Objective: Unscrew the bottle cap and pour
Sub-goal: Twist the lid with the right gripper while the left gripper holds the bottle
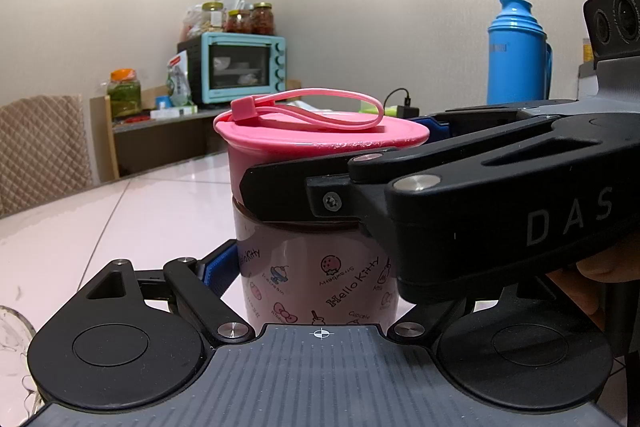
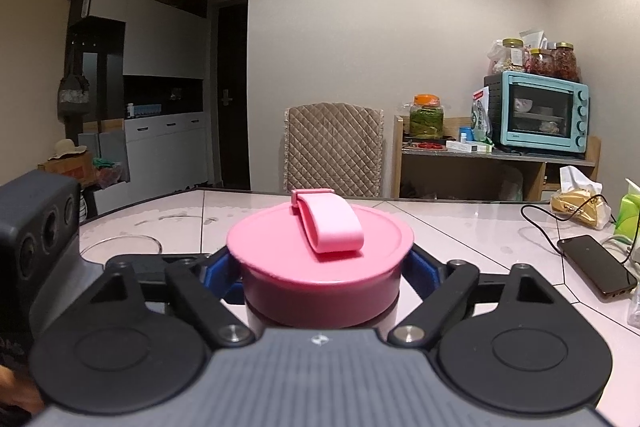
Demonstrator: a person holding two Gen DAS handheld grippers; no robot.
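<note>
Two close fisheye views, each looking forward along a hand-held gripper, low over the table (image 2: 460, 223). The left wrist view sits very near the bottle (image 1: 316, 267), below cap (image 1: 320, 135) height, facing the oven (image 1: 240, 67) wall. The right wrist view looks from slightly above the cap. Both share bottle, oven and chair (image 2: 334, 147).

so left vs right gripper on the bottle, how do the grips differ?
The left gripper clamps the printed bottle body low down; the right gripper clamps the pink cap above it. They approach from different sides, the right crossing the left's view. Both are shut on their part, blue pads against it.
</note>
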